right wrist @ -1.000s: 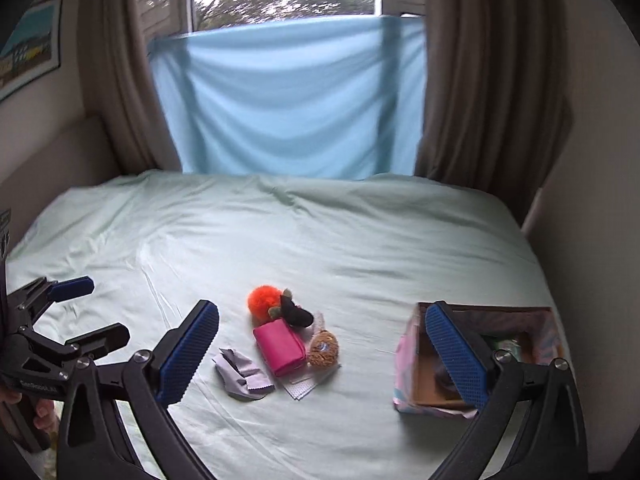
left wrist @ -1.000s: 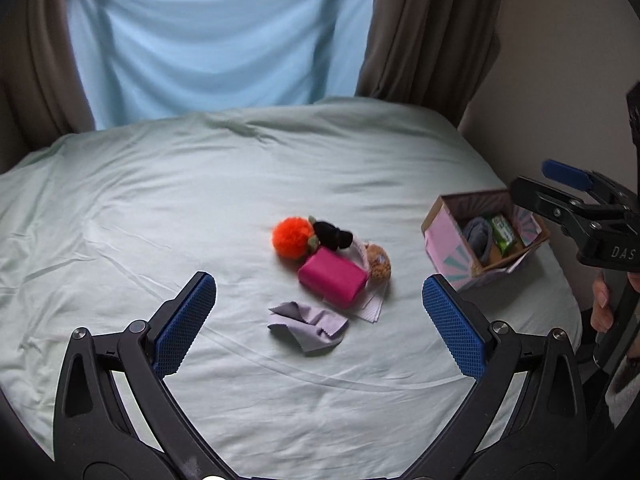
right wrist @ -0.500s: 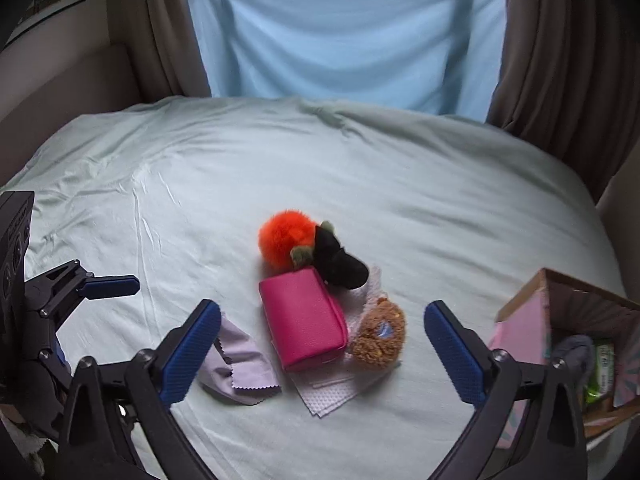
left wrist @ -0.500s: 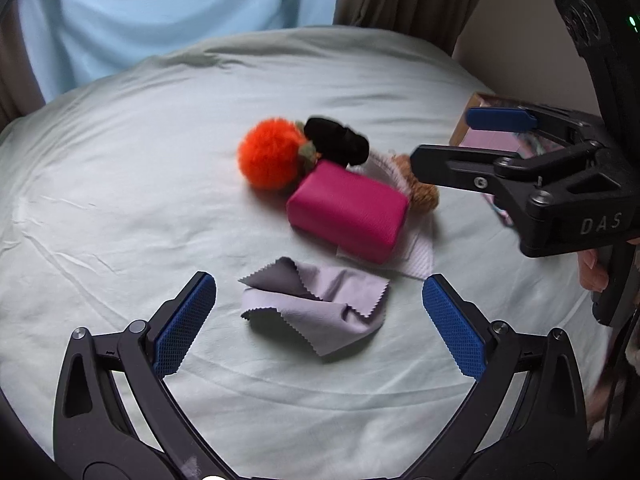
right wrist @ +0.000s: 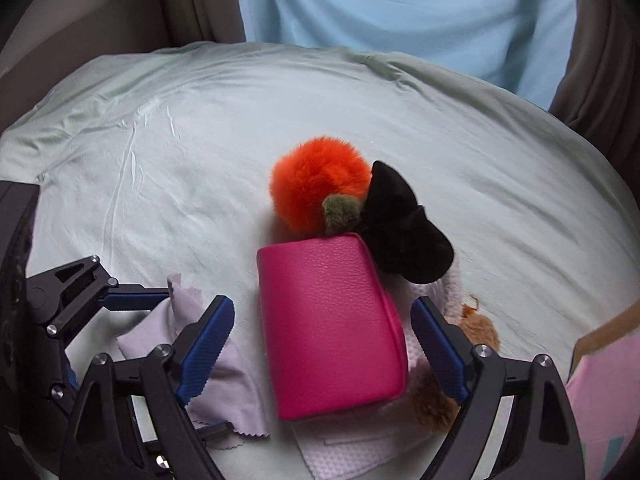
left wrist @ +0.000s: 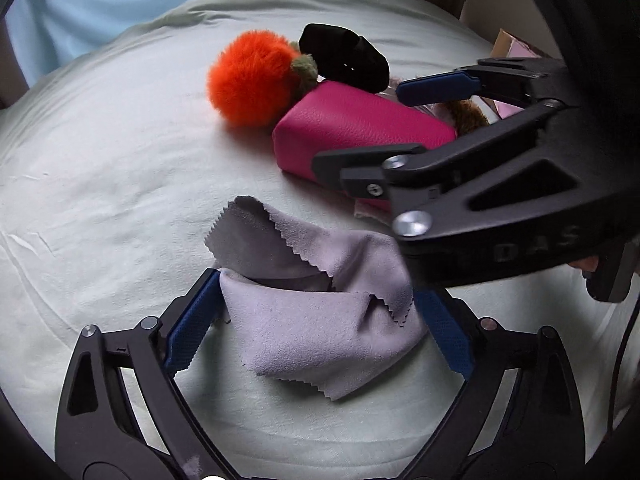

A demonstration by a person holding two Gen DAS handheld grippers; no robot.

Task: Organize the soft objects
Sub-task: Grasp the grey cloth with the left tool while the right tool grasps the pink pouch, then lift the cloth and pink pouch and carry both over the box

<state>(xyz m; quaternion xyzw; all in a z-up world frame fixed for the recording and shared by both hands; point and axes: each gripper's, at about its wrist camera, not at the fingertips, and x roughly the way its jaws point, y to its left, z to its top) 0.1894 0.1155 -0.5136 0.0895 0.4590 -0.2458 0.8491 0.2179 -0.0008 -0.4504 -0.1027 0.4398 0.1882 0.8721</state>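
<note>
My left gripper (left wrist: 320, 330) is low, its two blue-padded fingers (left wrist: 192, 334) spread wide. My right gripper (right wrist: 322, 354) is also down low with fingers (right wrist: 440, 354) parted wide, closed on nothing. The two sit close together, the right one reaching across just ahead of the left and slightly above it.

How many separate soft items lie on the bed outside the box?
6, perhaps more hidden: lilac cloth between the left gripper fingers; pink pouch between the right gripper fingers; orange pompom, black fabric piece behind; brown plush, pale textured cloth partly underneath.
</note>
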